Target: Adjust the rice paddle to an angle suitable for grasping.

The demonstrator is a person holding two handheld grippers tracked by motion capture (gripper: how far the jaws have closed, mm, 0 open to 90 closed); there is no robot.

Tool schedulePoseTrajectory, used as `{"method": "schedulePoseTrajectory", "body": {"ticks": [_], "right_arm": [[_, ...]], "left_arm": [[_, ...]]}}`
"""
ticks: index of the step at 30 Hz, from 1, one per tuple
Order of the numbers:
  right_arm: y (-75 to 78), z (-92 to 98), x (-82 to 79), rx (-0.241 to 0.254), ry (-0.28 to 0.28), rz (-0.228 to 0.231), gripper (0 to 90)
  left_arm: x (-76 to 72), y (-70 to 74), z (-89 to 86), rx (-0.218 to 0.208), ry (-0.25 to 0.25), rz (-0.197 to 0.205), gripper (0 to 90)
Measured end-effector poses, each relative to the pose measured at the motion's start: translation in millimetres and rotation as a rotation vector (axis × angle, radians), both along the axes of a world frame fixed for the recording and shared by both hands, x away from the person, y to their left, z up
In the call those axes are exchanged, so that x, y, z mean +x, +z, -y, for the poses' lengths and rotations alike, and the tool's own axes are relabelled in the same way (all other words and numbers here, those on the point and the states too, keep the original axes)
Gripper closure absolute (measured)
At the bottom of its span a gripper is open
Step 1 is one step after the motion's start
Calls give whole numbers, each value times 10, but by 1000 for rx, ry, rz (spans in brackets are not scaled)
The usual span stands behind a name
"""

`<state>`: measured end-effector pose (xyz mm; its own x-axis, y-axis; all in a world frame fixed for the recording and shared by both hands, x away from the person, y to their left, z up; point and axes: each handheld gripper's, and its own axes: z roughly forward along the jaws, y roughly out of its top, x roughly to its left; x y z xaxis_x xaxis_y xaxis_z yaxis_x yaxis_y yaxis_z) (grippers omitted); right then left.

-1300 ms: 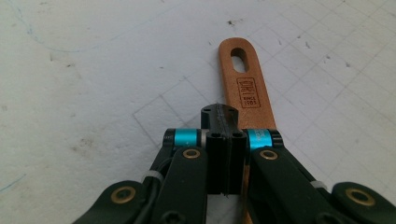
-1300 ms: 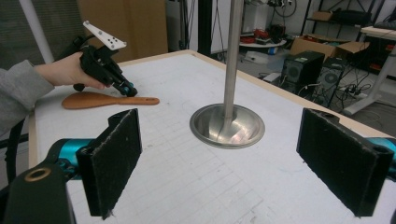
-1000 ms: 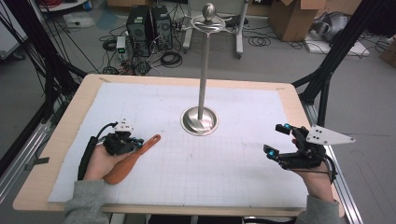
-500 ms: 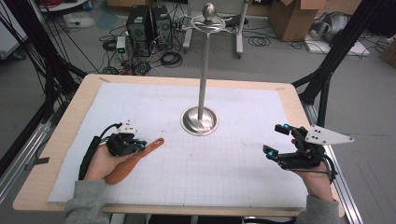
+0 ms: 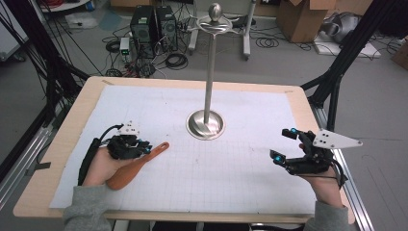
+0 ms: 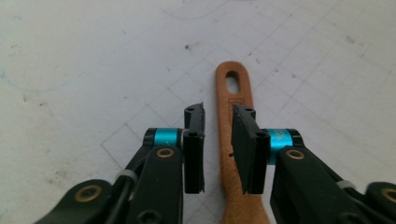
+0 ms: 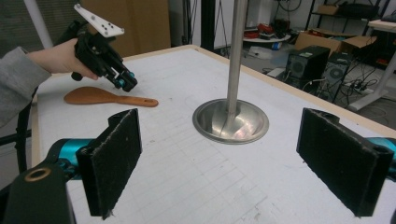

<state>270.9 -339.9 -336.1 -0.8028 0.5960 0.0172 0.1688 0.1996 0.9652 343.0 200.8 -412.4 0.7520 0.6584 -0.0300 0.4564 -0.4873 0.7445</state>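
Two jaws of the left gripper [image 6: 218, 135], just opened, straddle the brown wooden spatula [image 6: 233, 93] handle unclamped; withdraw straight upward without nudging it.

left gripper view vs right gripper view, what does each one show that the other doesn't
Left gripper view: close up, the wooden spoon handle with its hanging hole lies between the jaws of the left gripper, which have just been opening and don't press on it. Right gripper view: the metal stand with its pole, the spoon's bowl, the wide-open right gripper. Both: the spoon on the gridded mat.
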Motion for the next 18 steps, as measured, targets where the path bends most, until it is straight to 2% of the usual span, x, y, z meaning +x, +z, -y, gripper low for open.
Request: {"method": "schedulePoseTrajectory", "body": {"ticks": [1, 2, 3, 7, 8, 9, 12, 15, 18], "right_arm": [[0, 4, 0, 2, 2, -1, 128], [4, 19, -1, 5, -2, 3, 128], [7, 25, -1, 8, -4, 4, 128], [13, 39, -9, 8, -5, 6, 128], [13, 39, -9, 8, -5, 6, 128], [17, 44, -17, 10, -3, 7, 128], [19, 49, -23, 9, -5, 8, 128], [20, 62, -22, 12, -5, 5, 128], [17, 63, -18, 9, -5, 8, 128]], "left_arm": [[-14, 29, 3, -12, 8, 0, 658], [-24, 60, 0, -19, -2, 1, 578], [-48, 108, 10, -35, -10, 26, 538], [-58, 134, 48, -45, -35, 41, 388], [-58, 133, 65, -38, -41, 40, 388], [-56, 126, 100, -17, -53, 53, 296], [-51, 126, 126, -4, -42, 56, 165], [-50, 137, 134, -35, -36, 43, 139], [-54, 146, 129, -34, -39, 43, 139]]}}
